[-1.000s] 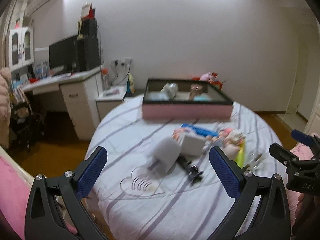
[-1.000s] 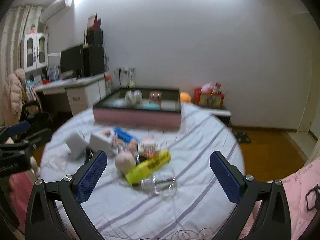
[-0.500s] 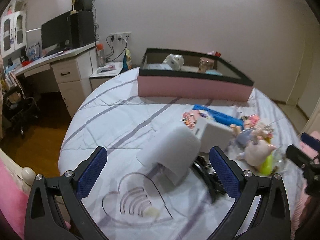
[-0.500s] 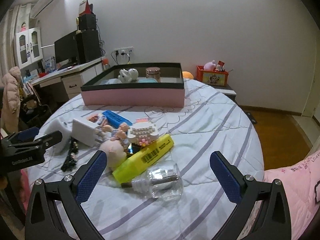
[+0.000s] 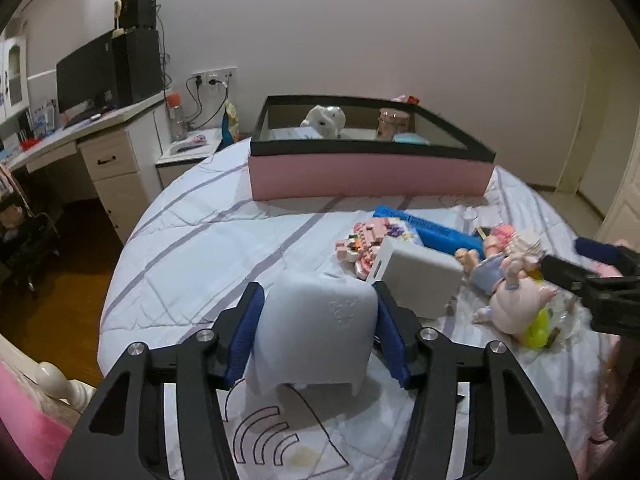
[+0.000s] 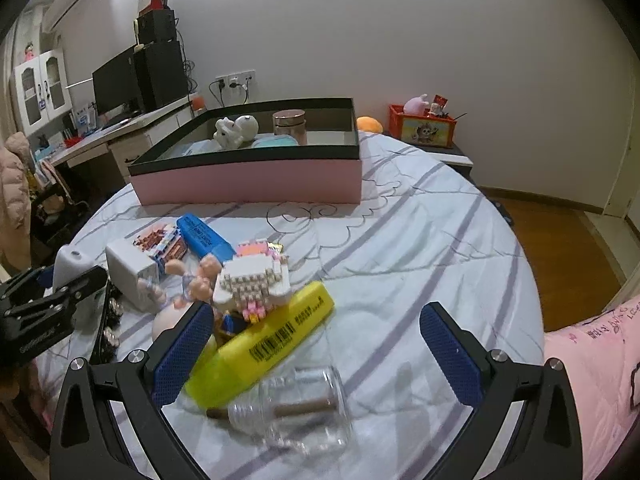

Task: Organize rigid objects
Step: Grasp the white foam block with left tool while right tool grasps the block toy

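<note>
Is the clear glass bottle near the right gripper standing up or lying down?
Lying down. The clear glass bottle rests on its side on the bedspread, neck pointing left, beside the yellow highlighter.

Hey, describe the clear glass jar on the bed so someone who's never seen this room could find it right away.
Start at the pink storage box on the striped bed, then come forward past the toy pile. The glass jar lies on its side just in front of the yellow highlighter, between the right gripper's open fingers. It is the only see-through item there.
</note>
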`<state>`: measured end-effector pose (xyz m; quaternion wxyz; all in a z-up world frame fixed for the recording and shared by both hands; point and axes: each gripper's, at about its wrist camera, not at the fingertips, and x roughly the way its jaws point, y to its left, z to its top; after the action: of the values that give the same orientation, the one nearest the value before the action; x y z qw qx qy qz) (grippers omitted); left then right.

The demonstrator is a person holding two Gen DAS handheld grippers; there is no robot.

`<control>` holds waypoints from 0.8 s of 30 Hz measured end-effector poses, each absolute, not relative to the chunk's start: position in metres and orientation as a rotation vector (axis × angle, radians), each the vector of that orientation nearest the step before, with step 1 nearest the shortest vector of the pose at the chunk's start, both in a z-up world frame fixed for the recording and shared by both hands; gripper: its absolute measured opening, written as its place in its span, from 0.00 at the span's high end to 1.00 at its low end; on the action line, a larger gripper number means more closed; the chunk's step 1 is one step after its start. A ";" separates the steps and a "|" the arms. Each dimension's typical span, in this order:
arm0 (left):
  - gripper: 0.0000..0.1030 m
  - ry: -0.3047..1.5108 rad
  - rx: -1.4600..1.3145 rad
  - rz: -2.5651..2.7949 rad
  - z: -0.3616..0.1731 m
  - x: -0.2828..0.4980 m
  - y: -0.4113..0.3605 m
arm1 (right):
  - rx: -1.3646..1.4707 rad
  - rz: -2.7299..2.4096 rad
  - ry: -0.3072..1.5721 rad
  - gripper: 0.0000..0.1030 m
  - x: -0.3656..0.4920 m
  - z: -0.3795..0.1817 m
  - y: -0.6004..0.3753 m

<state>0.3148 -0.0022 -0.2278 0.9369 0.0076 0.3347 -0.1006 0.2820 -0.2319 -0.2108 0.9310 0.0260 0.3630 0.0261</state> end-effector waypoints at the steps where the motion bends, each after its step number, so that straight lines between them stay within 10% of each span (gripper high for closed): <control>1: 0.47 0.686 0.010 -0.210 -0.226 0.314 -0.001 | 0.045 0.055 0.754 0.00 0.286 -0.211 -0.230; 9: 0.48 0.641 -0.005 -0.227 -0.208 0.303 0.006 | 0.019 0.121 0.789 0.02 0.316 -0.212 -0.223; 18: 0.54 0.644 -0.011 -0.277 -0.204 0.308 -0.001 | 0.176 0.287 0.841 0.43 0.330 -0.220 -0.234; 24: 0.32 0.663 -0.056 -0.291 -0.213 0.309 0.004 | 0.159 0.262 0.843 0.49 0.330 -0.221 -0.238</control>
<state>0.3092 0.0037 -0.2130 0.9347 -0.0275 0.3244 -0.1425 0.3297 -0.2379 -0.2211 0.9012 0.0767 0.4075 0.1266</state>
